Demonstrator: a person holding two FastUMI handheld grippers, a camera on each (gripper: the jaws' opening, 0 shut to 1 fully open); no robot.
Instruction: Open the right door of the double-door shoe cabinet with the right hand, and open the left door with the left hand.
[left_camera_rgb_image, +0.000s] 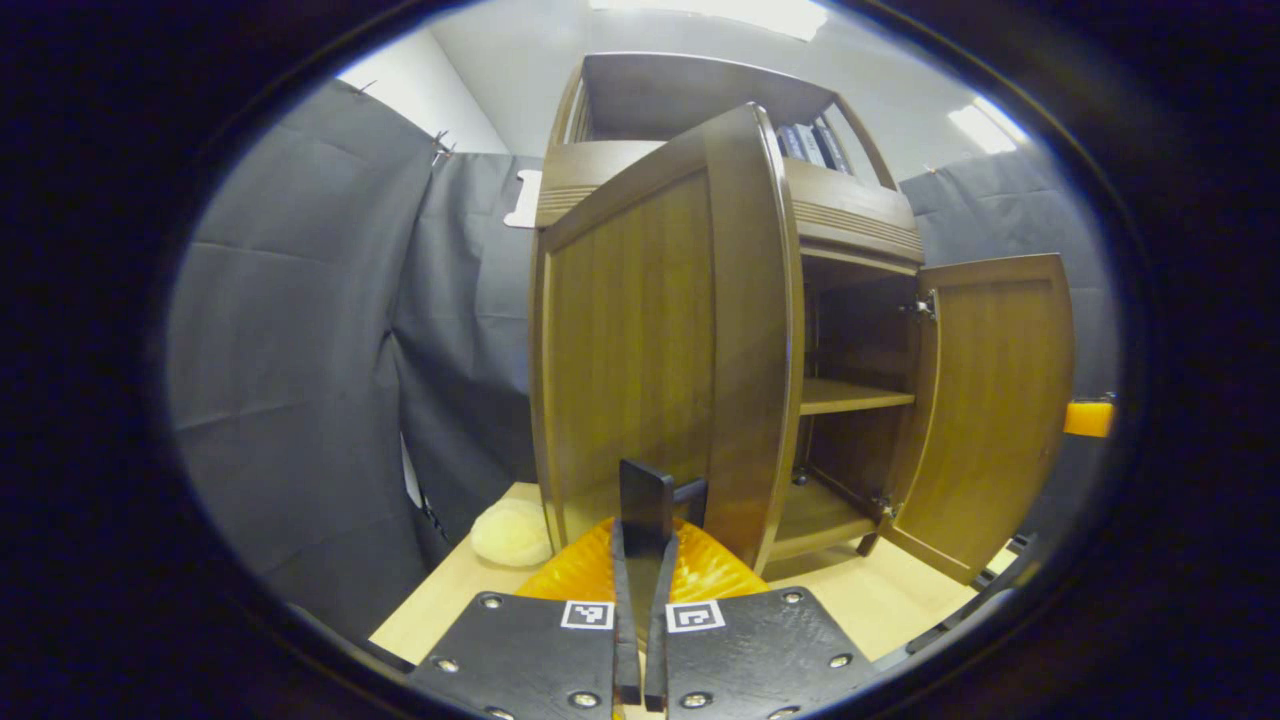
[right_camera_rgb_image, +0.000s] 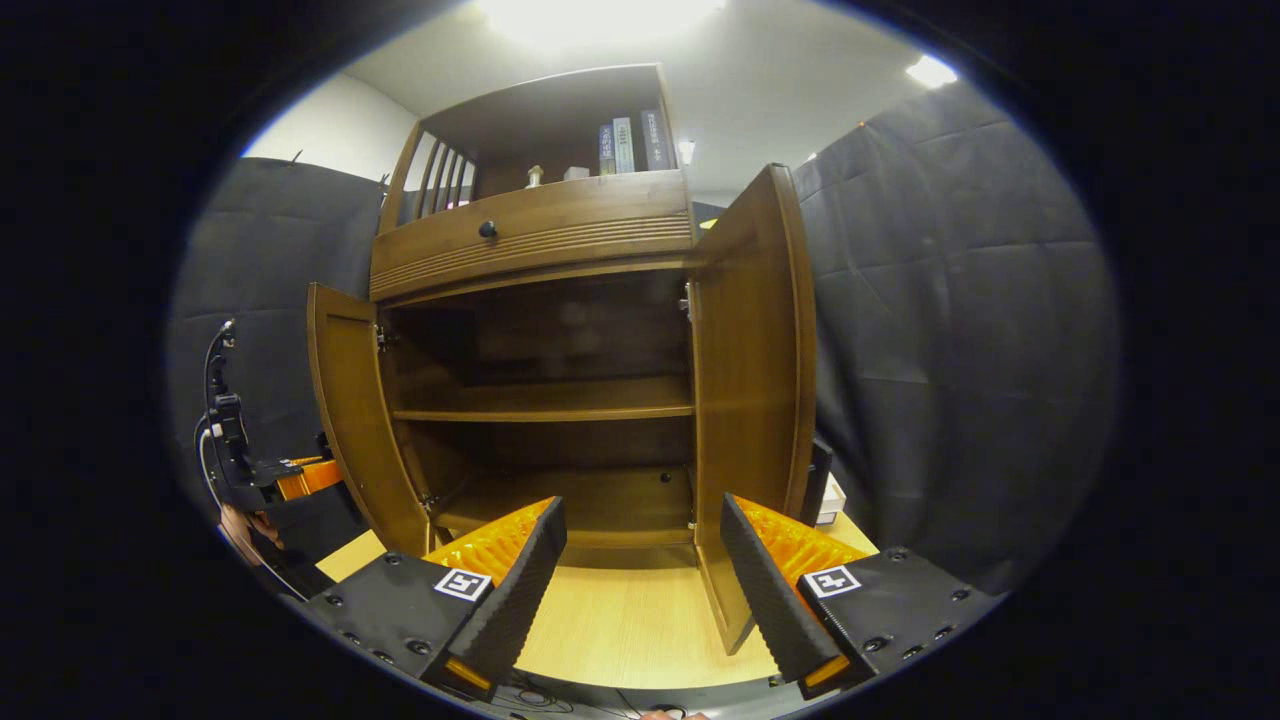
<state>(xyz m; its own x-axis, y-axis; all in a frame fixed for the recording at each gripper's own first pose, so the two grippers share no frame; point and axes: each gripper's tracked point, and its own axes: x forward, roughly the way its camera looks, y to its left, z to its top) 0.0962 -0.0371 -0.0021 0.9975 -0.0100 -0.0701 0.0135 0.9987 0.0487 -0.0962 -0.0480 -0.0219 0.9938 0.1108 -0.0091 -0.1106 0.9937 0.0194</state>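
The brown shoe cabinet (right_camera_rgb_image: 530, 235) stands on a light wooden table with both doors swung out. In the left gripper view the left door (left_camera_rgb_image: 640, 330) rises right ahead, and my left gripper (left_camera_rgb_image: 642, 560) is shut on its dark handle (left_camera_rgb_image: 645, 495). The right door (left_camera_rgb_image: 990, 400) hangs open farther right. In the right gripper view my right gripper (right_camera_rgb_image: 640, 575) is open before the bare lower shelf (right_camera_rgb_image: 545, 400). The right door (right_camera_rgb_image: 750, 400) stands edge-on just inside its right finger (right_camera_rgb_image: 765, 585), untouched. The left door (right_camera_rgb_image: 350, 440) is open at the left, with the left gripper (right_camera_rgb_image: 290, 475) beside it.
A cream soft lump (left_camera_rgb_image: 510, 532) lies on the table (right_camera_rgb_image: 620, 625) left of the cabinet. Books (right_camera_rgb_image: 625, 145) stand on the top shelf above a drawer with a dark knob (right_camera_rgb_image: 487, 229). Dark cloth walls close in on both sides. A hand (right_camera_rgb_image: 240, 530) shows at far left.
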